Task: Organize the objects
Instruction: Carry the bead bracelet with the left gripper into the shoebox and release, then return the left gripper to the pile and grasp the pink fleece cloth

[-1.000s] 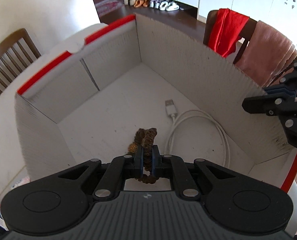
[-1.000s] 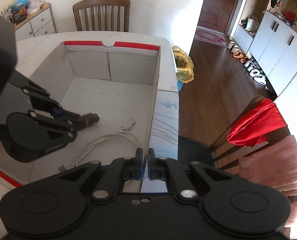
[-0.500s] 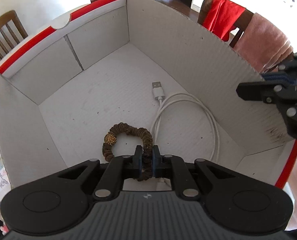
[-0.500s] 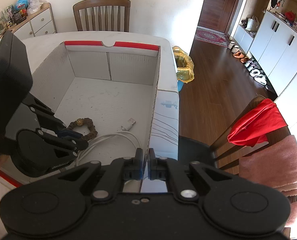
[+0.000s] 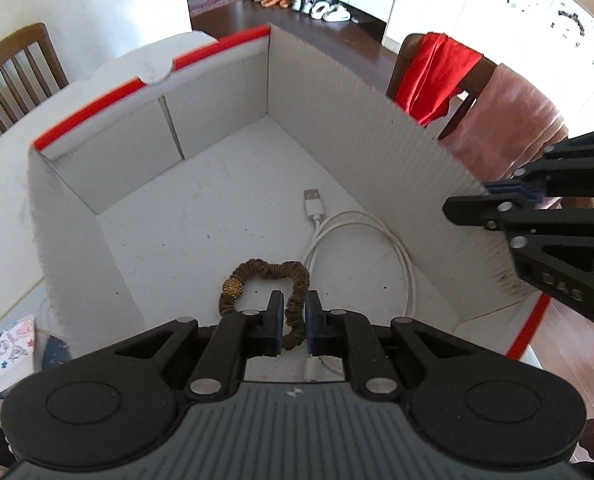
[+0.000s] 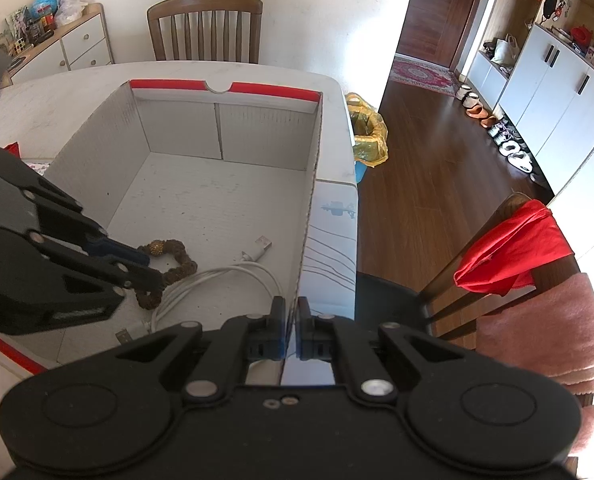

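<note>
A brown wooden slat-back chair (image 6: 205,26) stands at the far side of the pale white table (image 6: 57,92), and a white sideboard with drawers (image 6: 77,46) topped with small clutter sits against the wall to its left. Just beside the table's far right corner a yellow plastic bag (image 6: 367,136) lies on the dark wooden floor (image 6: 429,184), with a patterned red rug (image 6: 423,72) before the brown door (image 6: 445,8) and a row of shoes (image 6: 497,132) along the white cabinets (image 6: 557,92). Nearer, a dark wooden chair (image 6: 497,232) carries a red cloth (image 6: 513,248) and a fluffy pink towel (image 6: 545,328) draped over its back.
</note>
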A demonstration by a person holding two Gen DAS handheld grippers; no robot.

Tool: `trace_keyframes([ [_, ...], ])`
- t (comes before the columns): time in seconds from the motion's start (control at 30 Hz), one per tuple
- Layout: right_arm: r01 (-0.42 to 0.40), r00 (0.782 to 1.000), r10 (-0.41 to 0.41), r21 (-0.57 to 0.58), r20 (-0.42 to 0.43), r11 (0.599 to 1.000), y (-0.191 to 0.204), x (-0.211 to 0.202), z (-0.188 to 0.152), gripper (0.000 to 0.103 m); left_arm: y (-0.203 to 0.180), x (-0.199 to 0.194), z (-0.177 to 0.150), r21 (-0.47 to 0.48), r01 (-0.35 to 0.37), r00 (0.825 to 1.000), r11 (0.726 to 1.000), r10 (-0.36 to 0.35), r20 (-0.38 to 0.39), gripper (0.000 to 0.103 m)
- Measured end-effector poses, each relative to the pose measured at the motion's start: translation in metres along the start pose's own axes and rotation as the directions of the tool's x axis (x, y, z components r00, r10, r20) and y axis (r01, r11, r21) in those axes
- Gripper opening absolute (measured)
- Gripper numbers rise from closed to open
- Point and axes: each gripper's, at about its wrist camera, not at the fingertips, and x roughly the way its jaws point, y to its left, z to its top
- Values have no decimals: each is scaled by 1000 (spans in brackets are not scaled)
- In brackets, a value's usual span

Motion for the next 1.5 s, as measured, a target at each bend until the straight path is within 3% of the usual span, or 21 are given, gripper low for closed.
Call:
trace_keyframes([
  [0.47,-4,1000,4,-2,1,1000,1,0,-1,4,14,-76,-20,-78,12,990,997,-1,143,9],
  [0.87,-4,1000,4,-3,0,1000,1,0,0,4,47,-132,-63,-189,-63,966,980,108,234,9],
  [1.0,-3,1000,3,-3,0,1000,1,0,0,4,62,-145,-83,-236,-94,959,967,151,238,9],
  [1.2,-3,1000,3,-4,0,1000,1,-1,0,4,83,-152,-118,-313,-96,964,945,167,209,10],
  [1.3,-3,1000,3,-5,-1,1000,2,-1,0,4,86,-151,-134,-331,-99,965,939,171,198,18],
  [1.5,-3,1000,3,-8,-1,1000,2,-2,-1,4,88,-145,-165,-378,-93,965,921,177,193,48],
])
